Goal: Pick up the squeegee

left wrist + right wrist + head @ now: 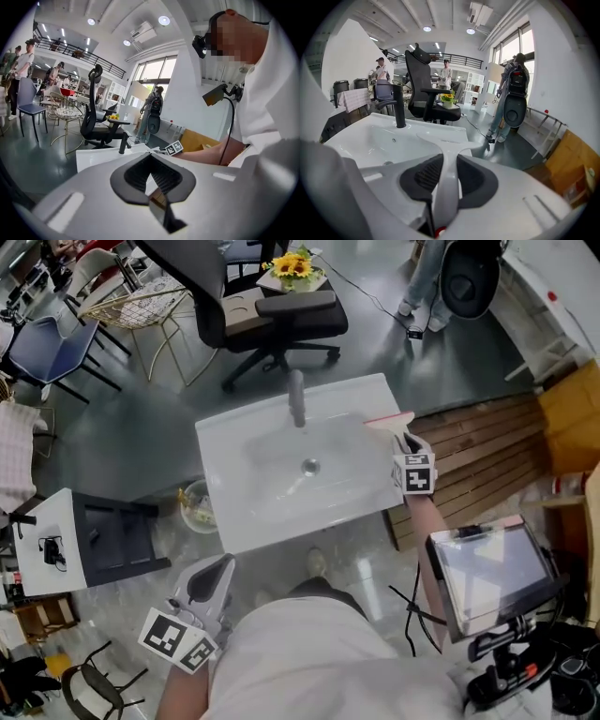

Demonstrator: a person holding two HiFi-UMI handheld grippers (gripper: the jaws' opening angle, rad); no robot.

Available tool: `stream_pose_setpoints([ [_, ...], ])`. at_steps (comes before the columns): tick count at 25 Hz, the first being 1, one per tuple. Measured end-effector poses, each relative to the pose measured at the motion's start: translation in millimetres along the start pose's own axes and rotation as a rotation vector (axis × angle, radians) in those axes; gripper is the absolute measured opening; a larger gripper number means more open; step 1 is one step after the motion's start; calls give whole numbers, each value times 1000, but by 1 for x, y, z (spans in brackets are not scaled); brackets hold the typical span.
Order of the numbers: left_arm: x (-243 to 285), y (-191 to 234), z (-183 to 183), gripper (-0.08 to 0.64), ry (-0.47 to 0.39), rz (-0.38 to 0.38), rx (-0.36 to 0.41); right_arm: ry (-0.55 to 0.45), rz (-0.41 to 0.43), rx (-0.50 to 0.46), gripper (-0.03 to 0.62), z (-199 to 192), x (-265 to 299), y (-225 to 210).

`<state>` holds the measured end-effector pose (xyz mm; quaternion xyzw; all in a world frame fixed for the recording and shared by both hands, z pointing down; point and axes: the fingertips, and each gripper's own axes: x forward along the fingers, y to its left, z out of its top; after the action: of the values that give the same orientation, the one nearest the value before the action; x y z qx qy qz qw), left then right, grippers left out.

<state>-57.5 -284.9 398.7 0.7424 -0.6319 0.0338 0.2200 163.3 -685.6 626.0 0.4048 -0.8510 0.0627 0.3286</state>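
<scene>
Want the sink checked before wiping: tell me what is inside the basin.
Only the drain shows in the basin; its right rim is partly hidden under the squeegee in the right tool.

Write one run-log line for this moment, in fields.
right gripper: shut on squeegee handle | squeegee: over right rim of sink | left gripper: shut, empty, short of sink

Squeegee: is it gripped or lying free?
Gripped. The squeegee has its white handle clamped between the pads of the right gripper.
</scene>
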Motion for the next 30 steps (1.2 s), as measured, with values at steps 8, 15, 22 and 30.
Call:
stream_pose_setpoints([
  [8, -37, -1, -11, 8, -13, -93, 11, -25, -26, 32, 97, 2, -74, 34],
  [15, -78, 3, -26, 8, -19, -168, 12, -84, -35, 64, 97, 19, -150, 83],
  [22, -113, 9, -41, 8, -17, -211, 17, -118, -25, 96, 97, 21, -211, 133],
  [30, -161, 5, -63, 8, -18, -253, 20, -153, -29, 114, 97, 10, -290, 188],
])
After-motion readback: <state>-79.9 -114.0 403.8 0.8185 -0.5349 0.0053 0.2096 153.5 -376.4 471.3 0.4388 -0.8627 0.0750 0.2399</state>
